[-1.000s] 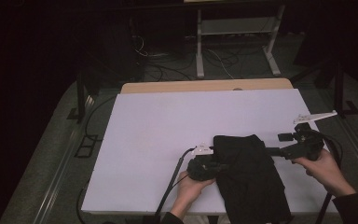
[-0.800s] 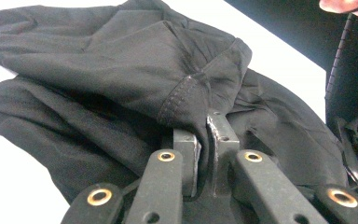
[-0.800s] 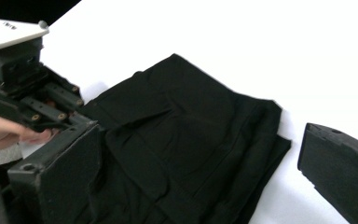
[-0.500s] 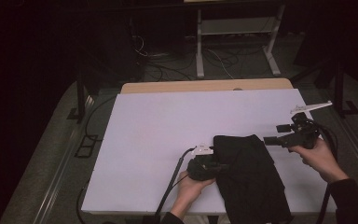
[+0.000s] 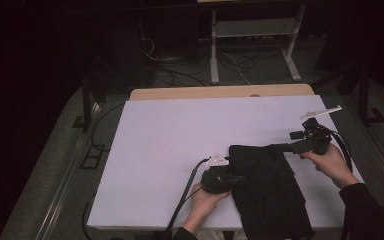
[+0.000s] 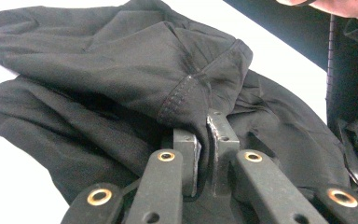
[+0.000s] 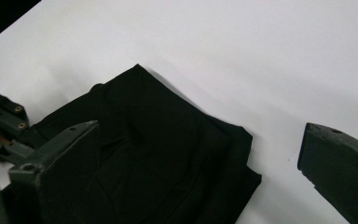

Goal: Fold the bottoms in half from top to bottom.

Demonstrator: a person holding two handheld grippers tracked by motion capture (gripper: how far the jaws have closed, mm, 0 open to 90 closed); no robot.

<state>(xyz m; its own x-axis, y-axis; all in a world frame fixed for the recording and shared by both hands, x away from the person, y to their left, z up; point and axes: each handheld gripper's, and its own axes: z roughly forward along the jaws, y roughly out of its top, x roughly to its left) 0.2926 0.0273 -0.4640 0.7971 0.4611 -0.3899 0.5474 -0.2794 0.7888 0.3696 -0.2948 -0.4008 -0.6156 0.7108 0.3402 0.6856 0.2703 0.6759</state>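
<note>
Black garment (image 5: pixel 267 192) lies folded at near right of white table (image 5: pixel 180 135), near end overhanging the edge; left gripper (image 6: pixel 204 140) pinches a seamed fold at its left side; right gripper (image 5: pixel 286 147) spread wide, empty (above far corner); folding apparently unfinished.

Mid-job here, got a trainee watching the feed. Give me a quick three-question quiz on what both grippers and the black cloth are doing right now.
1. True or false: the left gripper is pinching a stitched edge of the black garment.
2. The right gripper is: A) shut on the garment, B) open above it, C) lying flat on the white table.
3. Fill in: the near end of the garment hangs over the table's ____ edge.

Key: 1 true. 2 B. 3 front, the person's side.
</note>
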